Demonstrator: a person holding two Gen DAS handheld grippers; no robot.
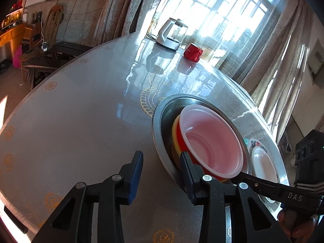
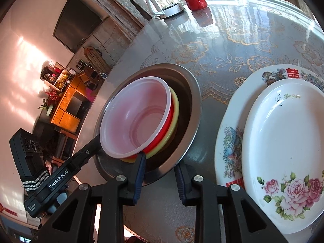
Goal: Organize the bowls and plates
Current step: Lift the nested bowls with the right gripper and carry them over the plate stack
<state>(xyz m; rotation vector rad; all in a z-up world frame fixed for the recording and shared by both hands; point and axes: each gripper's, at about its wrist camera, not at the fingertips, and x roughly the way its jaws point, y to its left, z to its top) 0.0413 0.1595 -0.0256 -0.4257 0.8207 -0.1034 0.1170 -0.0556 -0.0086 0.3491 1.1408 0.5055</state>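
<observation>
My right claw (image 2: pixel 160 176) is clamped on the steel basin's (image 2: pixel 194 109) rim at 6 o'clock; left claw (image 1: pixel 162 174) straddles its 9 o'clock rim, not gripping yet.

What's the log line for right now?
right tongs: clamping metal basin rim | left tongs: open, straddling rim | bowls: nested in basin

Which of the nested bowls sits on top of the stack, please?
The translucent pink bowl is on top; the red bowl and yellow bowl show only as rims beneath it, all inside the steel bowl.
</observation>
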